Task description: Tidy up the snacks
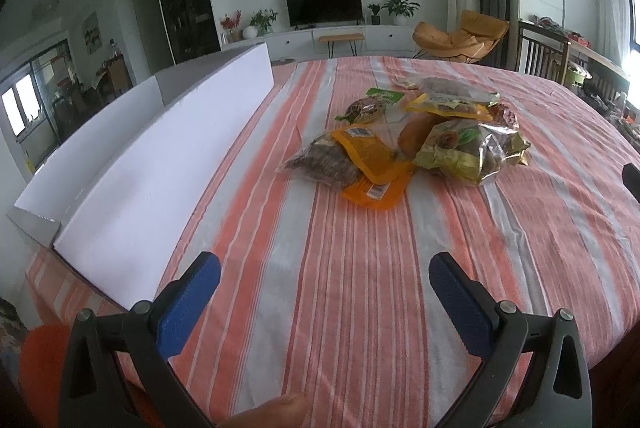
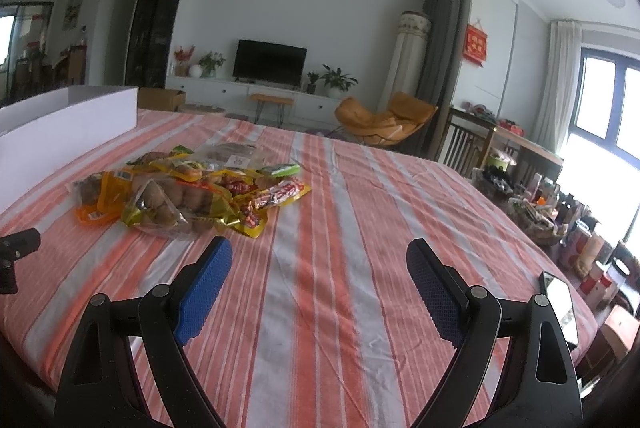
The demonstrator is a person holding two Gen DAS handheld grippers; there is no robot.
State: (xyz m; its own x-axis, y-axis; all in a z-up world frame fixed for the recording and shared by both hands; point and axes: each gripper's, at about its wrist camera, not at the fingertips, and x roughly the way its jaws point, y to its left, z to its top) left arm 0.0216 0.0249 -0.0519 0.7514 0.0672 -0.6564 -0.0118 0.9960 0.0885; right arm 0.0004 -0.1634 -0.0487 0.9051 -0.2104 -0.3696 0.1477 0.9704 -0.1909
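A heap of snack bags (image 1: 416,135) lies on the striped tablecloth (image 1: 360,268), with an orange bag (image 1: 372,163) nearest and a gold-green bag (image 1: 468,151) to its right. In the right wrist view the same heap of snack bags (image 2: 188,187) sits at the left, a red-and-yellow packet (image 2: 280,197) at its right edge. My left gripper (image 1: 324,268) is open and empty, well short of the heap. My right gripper (image 2: 320,252) is open and empty too, to the right of the heap. A white open box (image 1: 160,155) stands along the table's left side.
In the right wrist view the white box (image 2: 68,123) is at the far left, and a phone (image 2: 560,304) lies near the table's right edge. A cluttered side table (image 2: 540,203) and wooden chair (image 2: 468,143) stand beyond the right edge. A thumb (image 1: 280,412) shows at the bottom.
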